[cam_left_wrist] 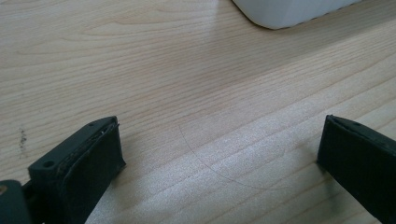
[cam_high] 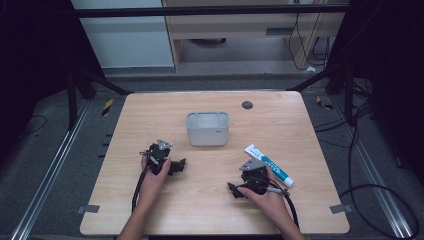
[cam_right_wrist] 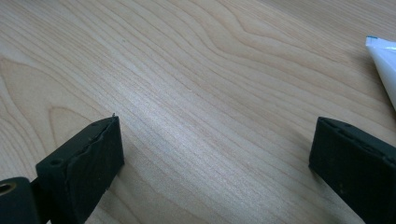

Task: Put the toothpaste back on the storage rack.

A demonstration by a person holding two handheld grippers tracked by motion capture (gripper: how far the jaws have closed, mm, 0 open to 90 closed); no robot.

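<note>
Wooden table (cam_high: pixel 210 200) is carrying everything here. Both hands are resting on it near the front edge. The left gripper (cam_high: pixel 181 164) is sitting in front of the white tub (cam_high: pixel 207 128), a little to its left, jaws gaping wide with bare wood between them. The right gripper (cam_high: pixel 234 190) is lying just beside the toothpaste tube (cam_high: pixel 269 164), also spread wide and gripping nothing. The tube is lying flat to the tub's right, nearer the front edge.
</note>
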